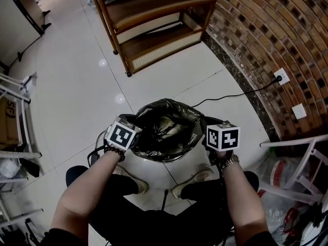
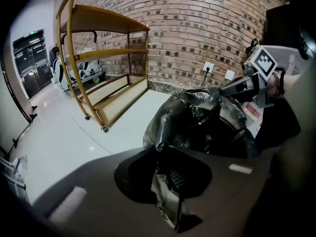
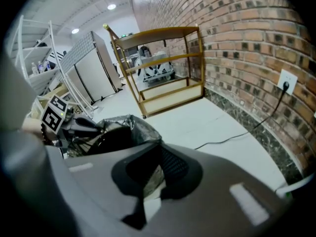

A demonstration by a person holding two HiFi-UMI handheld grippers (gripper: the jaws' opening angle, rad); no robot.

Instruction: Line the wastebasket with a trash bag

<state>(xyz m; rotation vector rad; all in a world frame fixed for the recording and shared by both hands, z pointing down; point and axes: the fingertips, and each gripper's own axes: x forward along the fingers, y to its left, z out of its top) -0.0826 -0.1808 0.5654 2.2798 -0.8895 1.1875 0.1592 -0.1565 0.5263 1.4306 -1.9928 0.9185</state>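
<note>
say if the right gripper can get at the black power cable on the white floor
Probably not yet: the right gripper is shut on the black plastic trash bag and must let go first; the black power cable lies beyond it.

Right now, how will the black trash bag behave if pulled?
Probably floppy: the trash bag lies in loose crumpled folds. Likely light, as thin film bunches in the left tool. Its glossy sheen suggests it may slip.
</note>
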